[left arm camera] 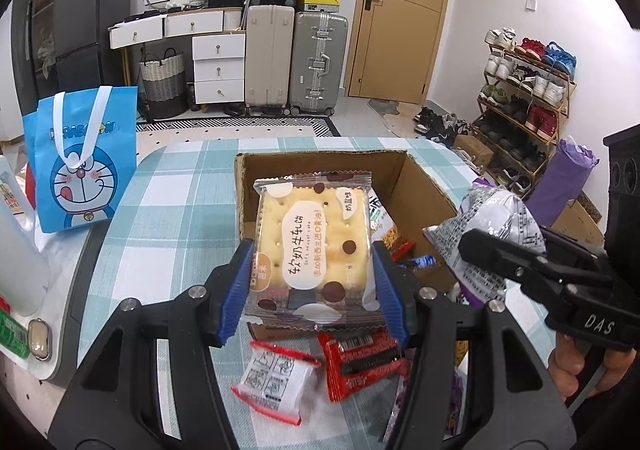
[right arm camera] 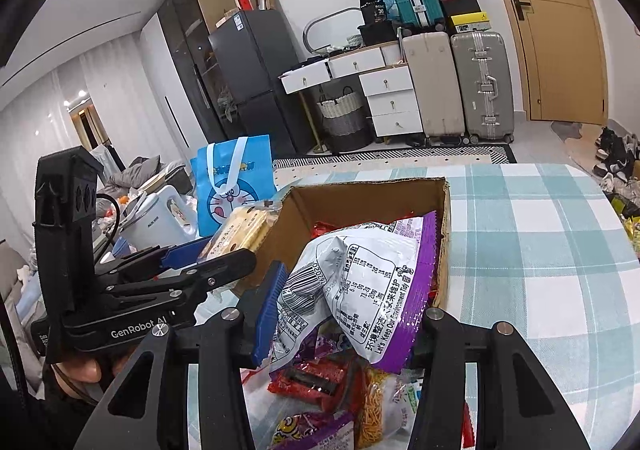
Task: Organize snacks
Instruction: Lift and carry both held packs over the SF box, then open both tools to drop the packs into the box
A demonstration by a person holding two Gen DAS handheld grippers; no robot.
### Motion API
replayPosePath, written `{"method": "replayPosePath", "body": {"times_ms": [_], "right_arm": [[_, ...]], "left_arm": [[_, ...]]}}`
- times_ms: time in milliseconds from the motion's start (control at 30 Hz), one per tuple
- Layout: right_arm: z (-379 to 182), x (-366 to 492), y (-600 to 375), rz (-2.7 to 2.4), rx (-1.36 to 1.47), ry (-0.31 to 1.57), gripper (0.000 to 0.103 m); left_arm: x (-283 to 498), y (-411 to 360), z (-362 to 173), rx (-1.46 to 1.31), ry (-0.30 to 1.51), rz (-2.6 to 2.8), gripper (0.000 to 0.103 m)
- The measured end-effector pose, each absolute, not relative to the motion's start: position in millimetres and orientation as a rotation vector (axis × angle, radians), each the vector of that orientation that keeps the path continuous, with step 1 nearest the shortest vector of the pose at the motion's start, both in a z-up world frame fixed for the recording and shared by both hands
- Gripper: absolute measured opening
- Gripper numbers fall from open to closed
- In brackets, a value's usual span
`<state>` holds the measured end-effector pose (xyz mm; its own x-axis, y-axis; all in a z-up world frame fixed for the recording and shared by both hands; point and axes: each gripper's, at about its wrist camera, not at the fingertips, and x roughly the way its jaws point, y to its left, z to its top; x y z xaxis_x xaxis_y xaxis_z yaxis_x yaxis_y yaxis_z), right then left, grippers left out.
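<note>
The left hand-held gripper [left arm camera: 314,270] clamps the nougat cracker pack [left arm camera: 314,246] by its side edges above the cardboard box [left arm camera: 420,186] on the desk [left arm camera: 168,186]; brittle crackers, so squeeze gently. The right hand-held gripper [right arm camera: 348,314] pinches a purple chip bag [right arm camera: 360,282] (light, crinkly, slippery).

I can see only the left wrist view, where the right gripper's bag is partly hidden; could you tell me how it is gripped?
Observer: The right gripper is shut on the purple-and-silver bag; one of its blue fingers presses the crumpled edge, and the other is hidden behind the bag.
Operator: Thank you. What lies beneath that bag?
Observer: Loose snacks on the table, including a red packet and an orange packet of thin sticks.
Operator: Is anything at the back of the box?
Observer: Yes, another red wrapper lies inside the cardboard box, near its far wall.
</note>
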<state>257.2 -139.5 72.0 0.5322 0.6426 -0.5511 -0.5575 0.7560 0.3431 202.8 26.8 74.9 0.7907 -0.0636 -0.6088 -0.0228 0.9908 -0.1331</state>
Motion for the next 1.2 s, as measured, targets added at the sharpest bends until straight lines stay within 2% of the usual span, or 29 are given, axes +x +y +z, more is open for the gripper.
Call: {"method": "replayPosePath", "body": {"times_ms": [633, 767, 867, 1000, 1067, 1200], "right_arm": [[51.4, 285.2, -116.1, 0.683, 0.135, 0.803, 0.049], [49.1, 285.5, -117.3, 0.679, 0.139, 0.809, 0.053], [50.1, 283.1, -118.7, 0.663, 0.117, 0.804, 0.062], [53.6, 274.0, -125.4, 0.660, 0.100, 0.781, 0.069], [55.3, 268.4, -130.4, 0.658, 0.090, 0.767, 0.079], [57.8, 256.8, -143.4, 0.656, 0.094, 0.757, 0.091]], "left_arm": [[244.7, 23.4, 36.6, -0.079, 0.723, 0.019, 0.054], [246.3, 23.5, 32.8, -0.061, 0.719, 0.022, 0.054], [245.5, 22.9, 32.8, -0.067, 0.718, 0.019, 0.054], [243.8, 26.0, 33.0, -0.085, 0.712, 0.007, 0.055], [240.7, 27.1, 34.9, -0.095, 0.705, -0.002, 0.059], [225.6, 23.9, 41.4, -0.104, 0.680, -0.049, 0.084]]}}
